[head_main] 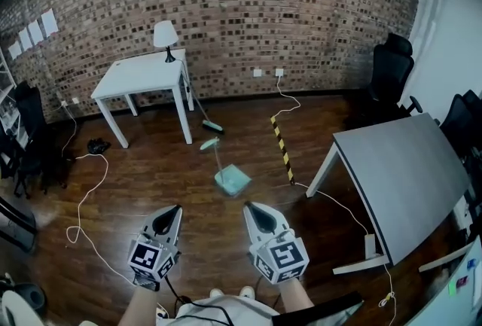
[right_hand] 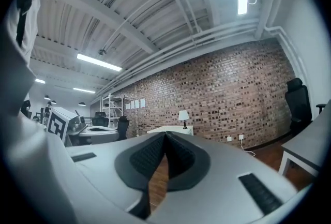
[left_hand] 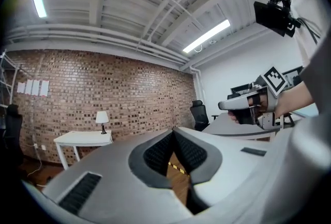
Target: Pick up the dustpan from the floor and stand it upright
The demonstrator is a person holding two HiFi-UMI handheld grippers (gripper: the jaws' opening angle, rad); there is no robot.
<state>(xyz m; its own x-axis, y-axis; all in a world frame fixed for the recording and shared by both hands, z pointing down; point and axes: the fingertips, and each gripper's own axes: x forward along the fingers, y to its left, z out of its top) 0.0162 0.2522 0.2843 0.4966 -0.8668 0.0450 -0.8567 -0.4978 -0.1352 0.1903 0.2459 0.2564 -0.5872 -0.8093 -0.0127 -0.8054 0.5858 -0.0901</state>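
The light teal dustpan lies on the wooden floor ahead of me, its thin handle running away toward the brick wall. My left gripper and right gripper are held level side by side, short of the dustpan and apart from it. Both have their jaws shut with nothing between them. The left gripper view shows its own shut jaws and the right gripper off to the side. In the right gripper view its own jaws are shut too. Neither gripper view shows the dustpan.
A broom leans by the white table, which carries a lamp. A yellow-black strip and cables lie on the floor. A grey table stands at the right, with office chairs behind it.
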